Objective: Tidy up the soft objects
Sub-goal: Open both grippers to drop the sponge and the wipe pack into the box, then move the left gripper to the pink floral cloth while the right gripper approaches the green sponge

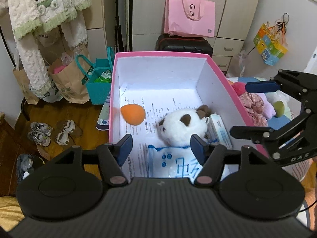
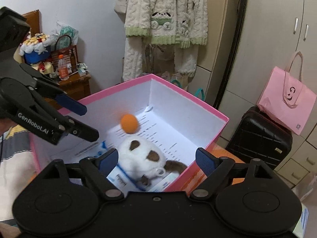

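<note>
- presently, the pink box (image 1: 221,75) stands open with a white interior, its long axis running from near to far in the left wrist view; printed paper lines the floor.
- orange sponge (image 1: 133,115): egg-shaped, blurred, inside the box toward the far left. its long axis lies roughly across the box, with the narrower end pointing right in the left wrist view. whether it rests on the paper or is just above it cannot be told.
- white plush toy (image 1: 182,127): inside the box, near right, with brown patches on top and a brown tuft at its far right. it lies just beside a small white-and-blue carton (image 1: 220,129) against the right wall.
- white-and-blue pack (image 1: 174,162): flat on the box floor at the near edge, touching the plush toy.
- left gripper (image 1: 161,148): released, jaws apart with nothing between the pads, positioned over the near end of the box, angled downward into it.
- right gripper (image 2: 156,158): released, jaws wide apart with nothing gripped. it is positioned over the near corner of the box, with the plush toy visible beyond the gap.
- outside the box, to the right in the left wrist view: a heap of soft items (image 1: 255,103), including a pink patterned fabric, a lilac piece and a green sponge (image 1: 278,107).
- surroundings: a pink bag (image 1: 190,17) on a black suitcase (image 1: 184,43) beyond the box, and a fleece garment (image 2: 164,19) hanging at the far side.
</note>
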`<action>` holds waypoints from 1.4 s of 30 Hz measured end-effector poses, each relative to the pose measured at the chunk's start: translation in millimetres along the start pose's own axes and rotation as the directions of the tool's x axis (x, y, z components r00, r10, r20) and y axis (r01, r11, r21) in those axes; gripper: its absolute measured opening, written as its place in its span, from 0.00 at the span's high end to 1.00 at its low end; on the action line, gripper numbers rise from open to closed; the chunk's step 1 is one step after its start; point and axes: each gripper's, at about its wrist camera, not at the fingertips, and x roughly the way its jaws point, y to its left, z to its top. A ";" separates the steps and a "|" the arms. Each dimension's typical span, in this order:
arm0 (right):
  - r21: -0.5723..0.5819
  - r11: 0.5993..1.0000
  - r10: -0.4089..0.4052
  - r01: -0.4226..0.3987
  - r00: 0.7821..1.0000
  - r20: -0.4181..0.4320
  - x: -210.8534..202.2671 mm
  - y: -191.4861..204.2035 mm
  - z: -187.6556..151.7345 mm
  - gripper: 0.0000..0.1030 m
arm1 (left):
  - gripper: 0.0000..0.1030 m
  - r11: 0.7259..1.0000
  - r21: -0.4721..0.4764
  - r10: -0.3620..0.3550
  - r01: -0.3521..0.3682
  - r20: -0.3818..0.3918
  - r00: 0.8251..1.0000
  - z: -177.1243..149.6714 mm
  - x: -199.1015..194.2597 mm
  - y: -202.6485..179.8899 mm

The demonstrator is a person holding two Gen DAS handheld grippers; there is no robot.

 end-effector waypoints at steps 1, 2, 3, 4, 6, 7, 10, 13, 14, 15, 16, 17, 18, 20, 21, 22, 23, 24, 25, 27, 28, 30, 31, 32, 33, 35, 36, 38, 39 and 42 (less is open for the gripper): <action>0.003 1.000 0.007 -0.007 1.000 -0.001 -4.8 1.1 -0.2 0.14 | 0.38 1.000 0.003 -0.001 0.001 -0.001 1.000 -0.8 -5.3 -1.5; 0.008 1.000 0.013 -0.013 1.000 -0.002 -9.1 1.7 -1.0 0.14 | 0.38 1.000 0.006 -0.004 0.004 -0.005 1.000 -1.6 -10.8 -3.1; 0.015 1.000 0.019 -0.019 1.000 -0.005 -14.0 3.2 -1.1 0.14 | 0.38 1.000 0.008 -0.012 0.012 -0.010 1.000 -2.5 -15.8 -4.6; 0.021 0.999 0.027 -0.027 1.000 -0.010 -18.5 4.7 -0.6 0.14 | 0.38 1.000 0.009 -0.021 0.021 -0.013 1.000 -3.4 -20.2 -5.8; 0.029 0.999 0.036 -0.035 0.999 -0.017 -27.7 8.7 -1.9 0.14 | 0.38 0.999 0.013 -0.034 0.034 -0.018 0.999 -6.3 -29.3 -9.7; 0.030 0.999 0.039 -0.039 0.999 -0.018 -32.8 11.0 -2.7 0.14 | 0.38 0.999 0.019 -0.037 0.037 -0.016 0.999 -8.1 -34.6 -12.2; 0.032 0.999 0.038 -0.038 0.999 -0.024 -47.3 16.5 -6.5 0.14 | 0.38 0.998 0.046 -0.035 0.035 -0.004 0.999 -13.2 -49.4 -20.5; 0.024 0.999 0.033 -0.032 0.999 -0.018 -62.6 23.1 -9.8 0.14 | 0.38 0.997 0.070 -0.039 0.039 0.006 0.999 -19.2 -62.3 -30.1; 0.025 0.999 0.029 -0.029 0.999 -0.017 -67.8 24.6 -10.8 0.14 | 0.38 0.996 0.074 -0.040 0.039 0.008 0.999 -20.3 -66.1 -33.0; 0.027 0.999 0.026 -0.025 1.000 -0.017 -72.7 25.2 -12.1 0.14 | 0.37 0.996 0.078 -0.037 0.036 0.011 0.999 -22.4 -70.4 -36.4; 0.028 0.999 0.022 -0.022 1.000 -0.015 -78.3 27.0 -14.0 0.14 | 0.37 0.996 0.078 -0.032 0.030 0.012 0.999 -24.1 -74.2 -39.0; 0.027 0.999 0.019 -0.019 1.000 -0.013 -83.3 27.6 -15.5 0.14 | 0.36 0.996 0.081 -0.028 0.027 0.013 1.000 -25.4 -77.3 -41.4; 0.032 0.999 0.017 -0.017 1.000 -0.013 -88.2 28.4 -17.4 0.14 | 0.32 0.996 0.085 -0.028 0.027 0.011 1.000 -27.1 -80.7 -44.6; 0.049 0.999 0.018 -0.017 1.000 -0.020 -97.8 29.6 -22.1 0.14 | 0.31 0.996 0.087 -0.034 0.033 0.012 0.999 -29.9 -86.0 -49.7; 0.052 0.999 0.018 -0.017 1.000 -0.021 -102.6 30.2 -25.2 0.14 | 0.30 0.996 0.087 -0.038 0.037 0.011 0.999 -31.5 -89.7 -51.7; 0.052 0.998 0.020 -0.019 1.000 -0.019 -108.8 31.7 -28.6 0.14 | 0.30 0.995 0.090 -0.042 0.041 0.012 0.999 -33.6 -93.3 -55.0; 0.050 0.999 0.022 -0.021 1.000 -0.017 -114.4 33.0 -31.6 0.14 | 0.30 0.994 0.095 -0.047 0.045 0.014 0.999 -35.6 -96.9 -58.6; 0.049 0.999 0.023 -0.022 1.000 -0.014 -120.7 34.3 -34.8 0.14 | 0.29 0.994 0.099 -0.050 0.048 0.017 0.999 -37.8 -99.7 -61.0; 0.049 0.999 0.021 -0.021 1.000 -0.009 -127.5 35.4 -38.3 0.14 | 0.28 0.993 0.105 -0.053 0.051 0.020 0.998 -39.3 -103.0 -64.8; 0.048 0.999 0.011 -0.011 1.000 0.004 -140.9 35.9 -44.6 0.14 | 0.24 0.991 0.119 -0.060 0.056 0.024 0.998 -41.2 -107.6 -71.3; 0.049 0.999 0.004 -0.005 1.000 0.013 -148.0 34.8 -48.4 0.14 | 0.21 0.990 0.126 -0.062 0.058 0.028 0.998 -42.4 -109.4 -76.3; 0.056 0.998 -0.006 0.004 0.999 0.032 -162.3 32.8 -56.4 0.14 | 0.16 0.988 0.145 -0.065 0.059 0.042 0.997 -45.1 -112.2 -86.5; 0.061 0.998 -0.014 0.011 0.999 0.043 -169.6 30.8 -60.9 0.14 | 0.14 0.986 0.157 -0.067 0.059 0.048 0.997 -45.7 -113.0 -91.2; 0.067 0.998 -0.024 0.020 0.998 0.053 -175.5 29.9 -65.0 0.14 | 0.12 0.984 0.168 -0.069 0.059 0.052 0.996 -47.3 -113.3 -97.0; 0.074 0.997 -0.035 0.031 0.997 0.065 -181.8 27.9 -70.1 0.14 | 0.10 0.982 0.177 -0.072 0.061 0.053 0.996 -47.9 -113.0 -102.7; 0.088 0.995 -0.060 0.051 0.994 0.093 -193.2 23.5 -80.8 0.14 | 0.09 0.979 0.191 -0.083 0.073 0.046 0.995 -48.4 -109.8 -113.0; 0.094 0.994 -0.070 0.060 0.992 0.106 -198.0 20.4 -86.5 0.14 | 0.09 0.975 0.207 -0.091 0.082 0.033 0.995 -48.5 -106.2 -119.5; 0.119 0.989 -0.106 0.089 0.984 0.146 -207.8 13.8 -101.9 0.14 | 0.09 0.967 0.236 -0.108 0.093 0.048 0.993 -51.0 -103.1 -131.6; 0.138 0.984 -0.131 0.109 0.978 0.165 -211.1 10.3 -109.0 0.14 | 0.09 0.964 0.247 -0.114 0.094 0.067 0.991 -51.7 -101.8 -137.4; 0.190 0.969 -0.196 0.160 0.962 0.188 -214.3 1.0 -128.9 0.14 | 0.09 0.959 0.263 -0.136 0.105 0.104 0.985 -55.3 -95.7 -152.9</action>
